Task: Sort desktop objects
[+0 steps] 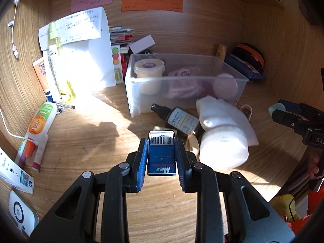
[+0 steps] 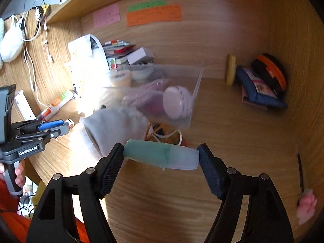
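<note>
Blue staple box (image 1: 161, 154), one, clamped in left gripper (image 1: 161, 158); right gripper (image 2: 161, 158) clamps one teal tube (image 2: 161, 157).

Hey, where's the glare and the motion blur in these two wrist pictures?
Left wrist view: sunlight blows out the white paper and the desk beneath it, while the blue Max box in the left gripper stays sharp. Right wrist view: the clear plastic bin and white pouch are smeared; the teal tube is crisp.
</note>
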{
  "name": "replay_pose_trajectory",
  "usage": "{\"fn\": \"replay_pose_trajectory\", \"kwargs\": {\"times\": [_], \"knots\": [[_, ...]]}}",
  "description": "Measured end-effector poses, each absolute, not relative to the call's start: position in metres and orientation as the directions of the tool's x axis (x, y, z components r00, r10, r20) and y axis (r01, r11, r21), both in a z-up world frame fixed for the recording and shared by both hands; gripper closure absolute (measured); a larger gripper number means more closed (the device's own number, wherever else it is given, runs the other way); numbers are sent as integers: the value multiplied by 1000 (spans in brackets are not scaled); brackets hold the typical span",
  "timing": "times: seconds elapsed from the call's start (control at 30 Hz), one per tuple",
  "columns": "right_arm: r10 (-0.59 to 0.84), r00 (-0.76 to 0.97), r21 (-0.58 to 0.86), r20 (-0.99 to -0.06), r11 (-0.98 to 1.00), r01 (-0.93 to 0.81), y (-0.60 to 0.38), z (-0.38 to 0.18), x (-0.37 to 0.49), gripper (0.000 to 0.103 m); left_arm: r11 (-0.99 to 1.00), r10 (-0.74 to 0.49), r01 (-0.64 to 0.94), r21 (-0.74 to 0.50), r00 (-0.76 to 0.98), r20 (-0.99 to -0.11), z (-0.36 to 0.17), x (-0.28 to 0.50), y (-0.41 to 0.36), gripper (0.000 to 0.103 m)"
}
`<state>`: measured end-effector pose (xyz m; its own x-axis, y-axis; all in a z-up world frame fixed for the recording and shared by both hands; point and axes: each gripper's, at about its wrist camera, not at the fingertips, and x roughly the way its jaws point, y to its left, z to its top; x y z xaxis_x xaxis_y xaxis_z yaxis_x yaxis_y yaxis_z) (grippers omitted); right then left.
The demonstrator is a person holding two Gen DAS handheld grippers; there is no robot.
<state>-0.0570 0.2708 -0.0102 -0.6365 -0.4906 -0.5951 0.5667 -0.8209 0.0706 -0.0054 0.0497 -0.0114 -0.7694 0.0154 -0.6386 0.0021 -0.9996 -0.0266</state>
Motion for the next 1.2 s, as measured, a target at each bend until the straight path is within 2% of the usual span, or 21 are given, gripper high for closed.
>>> {"fn": "replay_pose_trajectory", "kwargs": {"times": [0.33, 0.43, 0.67, 1.2], "knots": [[-498, -683, 51, -535, -826, 562, 272, 19, -81, 32, -999, 38, -32, -21, -824, -566, 23, -27, 53, 77], [-501, -691, 49, -520, -826, 561, 269, 27, -90, 32, -996, 76, -42, -73, -828, -555, 29, -42, 47, 77], [-532, -688, 92, -494, -819, 567, 259, 44, -122, 32, -990, 77, 0, -141, -837, -542, 44, -83, 25, 77], [-536, -662, 112, -524, -814, 570, 224, 48, -174, 32, -989, 125, -63, -130, -830, -544, 60, -141, 27, 77]]}}
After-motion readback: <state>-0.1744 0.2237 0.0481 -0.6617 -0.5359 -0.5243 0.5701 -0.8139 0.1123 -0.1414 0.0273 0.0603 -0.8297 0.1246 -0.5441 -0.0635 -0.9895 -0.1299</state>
